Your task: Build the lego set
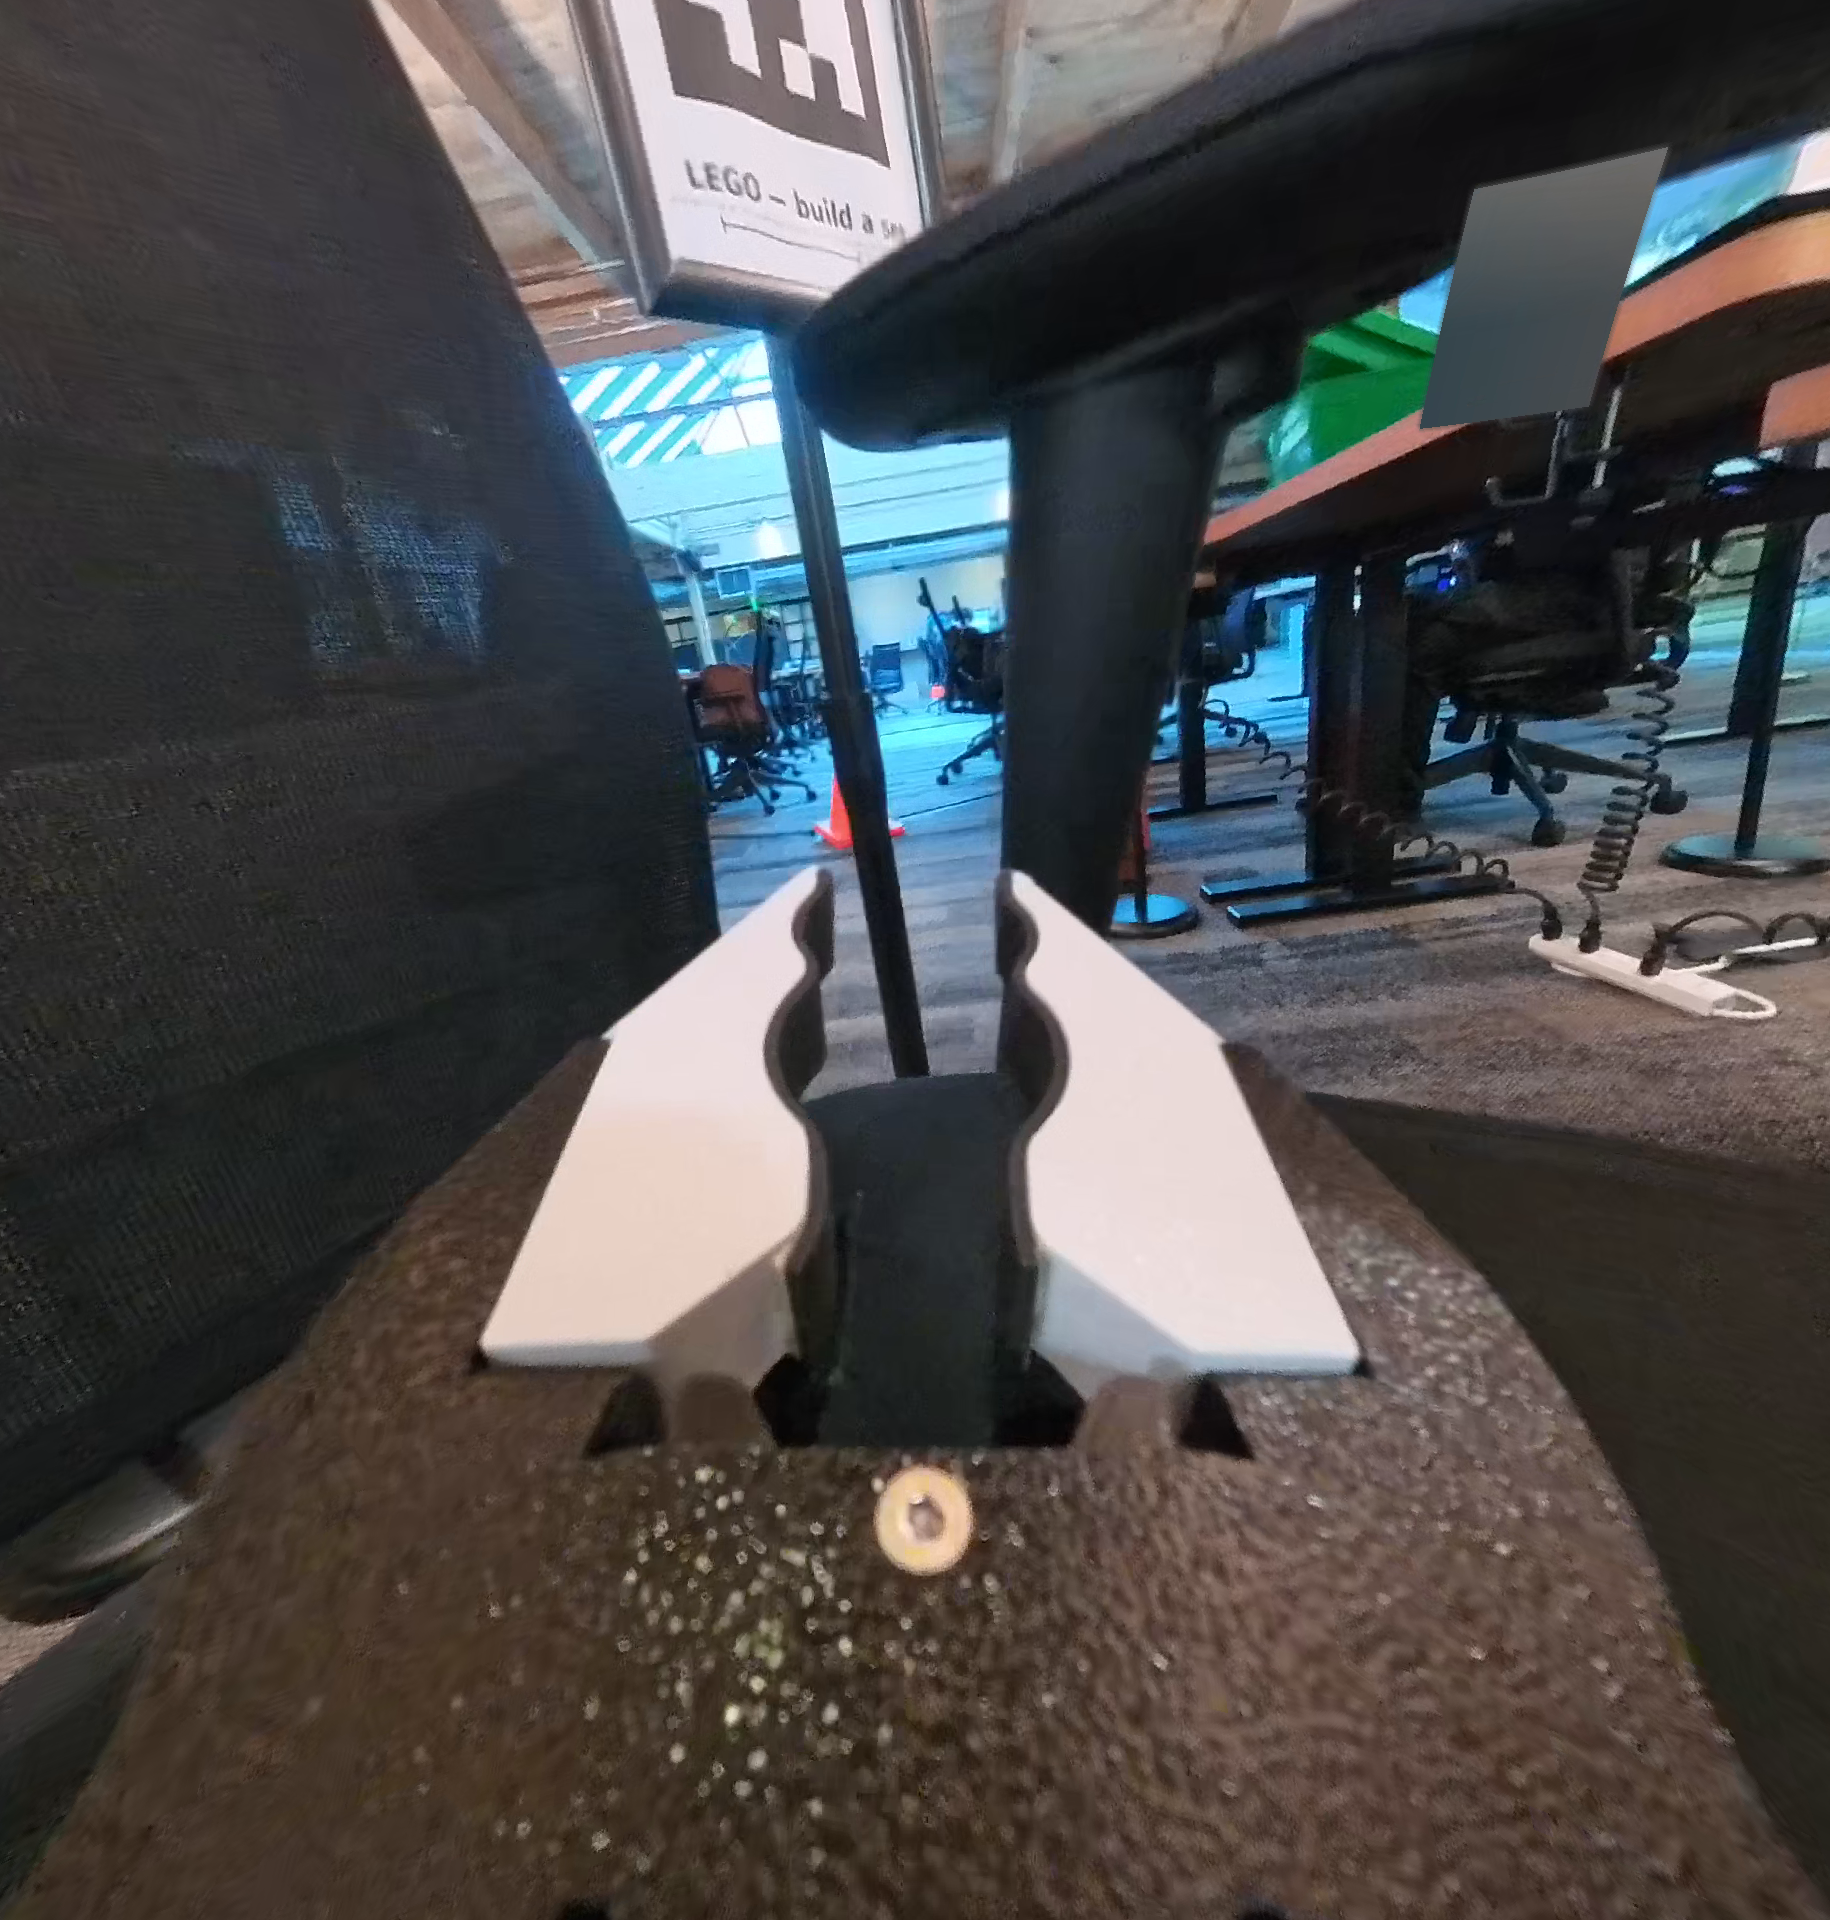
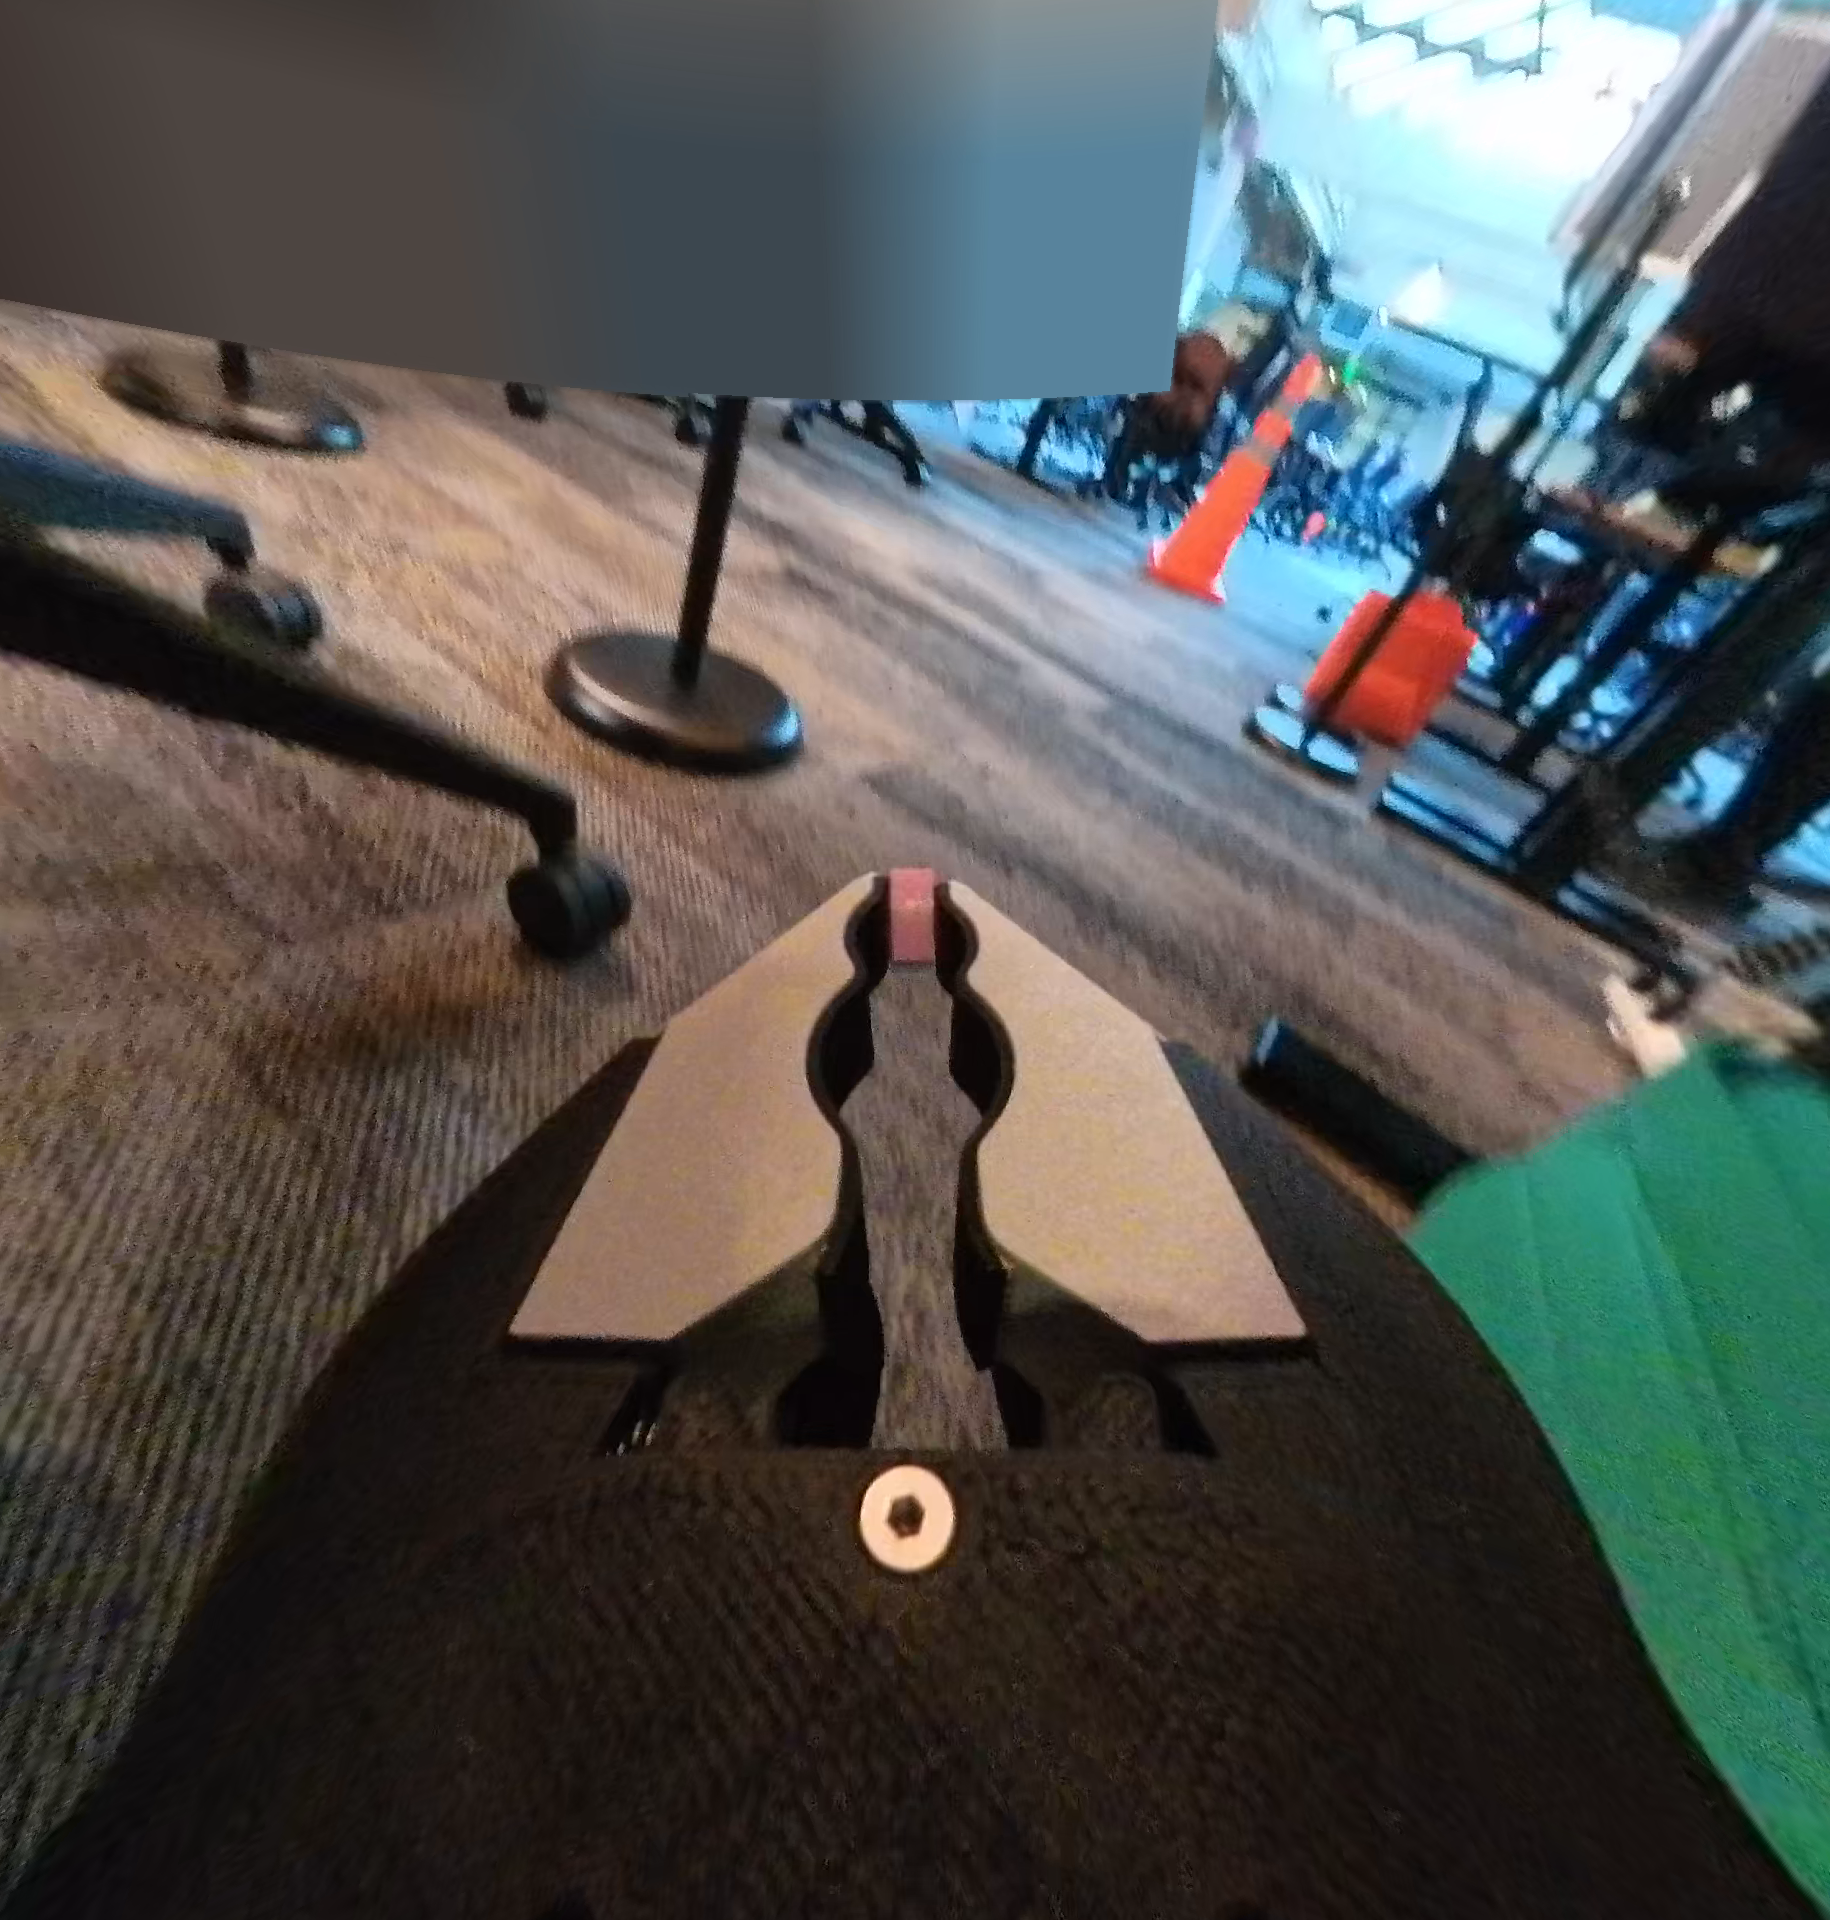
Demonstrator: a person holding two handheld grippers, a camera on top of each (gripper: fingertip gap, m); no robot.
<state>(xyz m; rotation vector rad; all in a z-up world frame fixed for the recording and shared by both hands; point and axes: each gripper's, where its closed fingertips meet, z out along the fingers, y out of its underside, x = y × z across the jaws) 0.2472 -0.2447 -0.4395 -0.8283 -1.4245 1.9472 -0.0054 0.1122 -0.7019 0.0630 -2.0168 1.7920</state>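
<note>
My left gripper [image 1: 913,894] is open and empty, with a clear gap between its white fingers. It rests low on a black chair seat, pointing between the mesh chair back [image 1: 267,675] and the chair's armrest [image 1: 1150,270]. My right gripper [image 2: 911,896] is shut on a small pink-red lego piece [image 2: 911,925] pinched at its fingertips. It is held low above the grey carpet [image 2: 267,1039]. No other lego parts or build surface show in either view.
A sign on a thin black stand [image 1: 776,135] rises ahead of the left gripper. Desks [image 1: 1513,457], coiled cables and a white power strip [image 1: 1659,977] lie right. In the right wrist view are a chair base with castor [image 2: 568,904], a round stand base [image 2: 672,707], an orange cone [image 2: 1228,499] and green fabric [image 2: 1669,1351].
</note>
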